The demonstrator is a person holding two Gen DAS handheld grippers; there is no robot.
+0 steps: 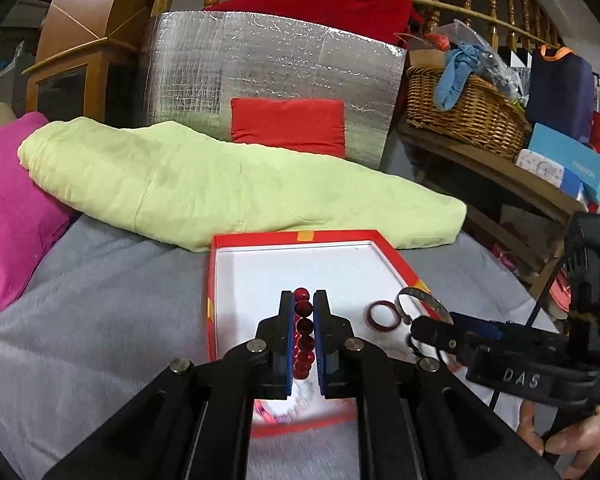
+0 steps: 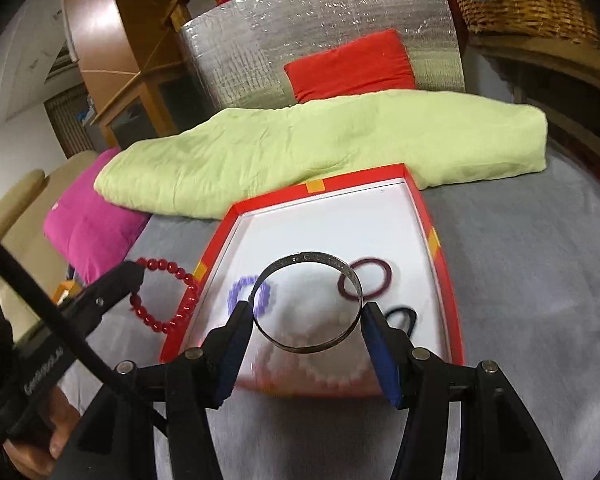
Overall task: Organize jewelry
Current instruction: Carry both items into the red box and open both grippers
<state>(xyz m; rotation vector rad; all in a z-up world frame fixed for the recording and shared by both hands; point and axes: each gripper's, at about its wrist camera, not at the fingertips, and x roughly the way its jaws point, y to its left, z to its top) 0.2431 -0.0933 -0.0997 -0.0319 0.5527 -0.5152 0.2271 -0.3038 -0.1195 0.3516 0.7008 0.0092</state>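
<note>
The left gripper (image 1: 303,322) has its fingers squeezed close together on a red bead bracelet (image 1: 303,332). In the right wrist view the bracelet (image 2: 166,296) hangs as a loop from the left fingers, just outside the left wall of the red box (image 2: 434,236), with some beads right by the box edge.

The right gripper (image 2: 306,320) holds a silver bangle (image 2: 308,302). Its fingers are spread wide, one on each side of the ring, and the blue pads (image 2: 378,344) press against it. The bangle is held above the white inside of the box, near the front. In the left wrist view the bangle (image 1: 420,304) sticks up from the tip of the right gripper (image 1: 414,326) by the right wall of the box (image 1: 260,238).

Inside the box lie more rings. A dark red ring (image 2: 366,280) lies flat on the white bottom, behind the bangle. A purple bead ring (image 2: 248,296) lies to the left of it. A black ring (image 2: 400,318) lies near the right finger. A pale bead bracelet (image 2: 320,368) lies at the front of the box, but it is blurry.

The box sits on a gray blanket (image 2: 540,280). Behind it lies a light green cloth bundle (image 2: 340,144). A pink pillow (image 2: 88,232) lies at the left, and a red cushion (image 2: 352,64) leans on a shiny silver board (image 2: 300,12).
</note>
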